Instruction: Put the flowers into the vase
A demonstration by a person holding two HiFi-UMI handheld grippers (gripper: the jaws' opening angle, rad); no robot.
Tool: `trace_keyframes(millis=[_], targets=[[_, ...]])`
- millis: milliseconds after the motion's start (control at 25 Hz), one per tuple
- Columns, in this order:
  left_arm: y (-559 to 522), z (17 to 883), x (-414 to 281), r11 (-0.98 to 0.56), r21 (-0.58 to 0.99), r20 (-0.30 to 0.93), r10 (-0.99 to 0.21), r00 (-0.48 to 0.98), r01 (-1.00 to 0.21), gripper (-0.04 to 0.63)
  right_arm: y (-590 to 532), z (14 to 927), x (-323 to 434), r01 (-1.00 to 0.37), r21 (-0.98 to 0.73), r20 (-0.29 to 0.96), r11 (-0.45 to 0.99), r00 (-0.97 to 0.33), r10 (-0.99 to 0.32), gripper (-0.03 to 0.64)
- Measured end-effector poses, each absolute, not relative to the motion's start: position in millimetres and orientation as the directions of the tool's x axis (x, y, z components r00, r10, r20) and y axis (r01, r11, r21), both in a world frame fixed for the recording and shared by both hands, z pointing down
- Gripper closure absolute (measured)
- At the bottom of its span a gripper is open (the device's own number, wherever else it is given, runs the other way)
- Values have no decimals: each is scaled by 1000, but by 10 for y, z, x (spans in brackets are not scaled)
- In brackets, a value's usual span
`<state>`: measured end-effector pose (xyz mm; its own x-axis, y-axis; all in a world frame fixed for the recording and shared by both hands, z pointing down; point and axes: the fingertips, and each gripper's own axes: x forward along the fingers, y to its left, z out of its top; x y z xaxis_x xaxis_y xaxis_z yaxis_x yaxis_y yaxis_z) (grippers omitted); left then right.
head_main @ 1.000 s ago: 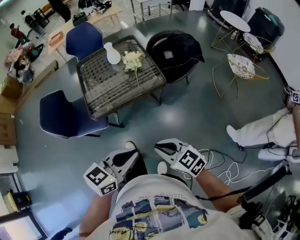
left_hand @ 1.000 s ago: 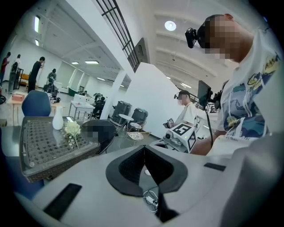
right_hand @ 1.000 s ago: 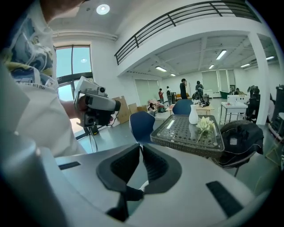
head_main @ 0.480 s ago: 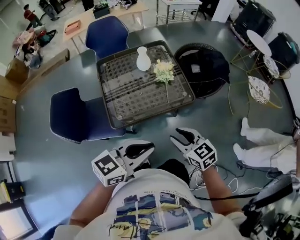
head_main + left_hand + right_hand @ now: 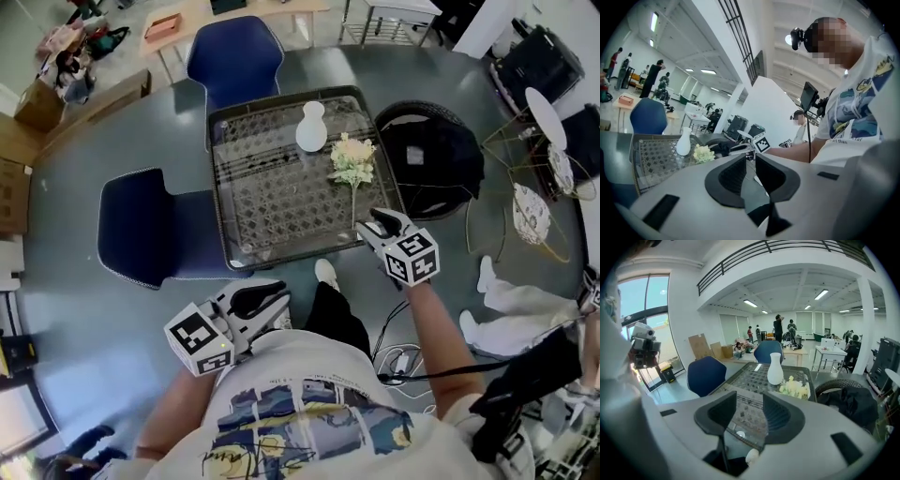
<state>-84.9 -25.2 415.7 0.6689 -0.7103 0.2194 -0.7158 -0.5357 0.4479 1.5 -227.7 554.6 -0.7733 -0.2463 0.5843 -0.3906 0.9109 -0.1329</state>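
Both are empty: the right gripper [image 5: 371, 223], jaws just opened, faces the cream flower bunch [image 5: 352, 159] and white ceramic vase [image 5: 311, 129] ahead; the left gripper [image 5: 279, 296] is barely parted.

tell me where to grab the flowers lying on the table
Grip the bare stem low down, coming from the near edge of the table: the flowers lie flat, heads toward the vase, stem pointing back at you.
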Motion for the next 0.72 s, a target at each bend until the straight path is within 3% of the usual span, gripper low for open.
trace_keyframes(millis=[240, 400, 720], targets=[[-798, 4151, -981, -425, 453, 257, -779, 572, -784, 549, -3558, 5922, -240, -404, -193, 611, 894, -762, -212, 454], [-1177, 4108, -1089, -343, 444, 270, -830, 489, -828, 549, -4258, 6254, -466, -426, -291, 628, 856, -760, -165, 399], [-1630, 4134, -1036, -181, 434, 320, -885, 339, -882, 549, -4988, 7177, -650, -423, -362, 734, 831, -679, -26, 376]])
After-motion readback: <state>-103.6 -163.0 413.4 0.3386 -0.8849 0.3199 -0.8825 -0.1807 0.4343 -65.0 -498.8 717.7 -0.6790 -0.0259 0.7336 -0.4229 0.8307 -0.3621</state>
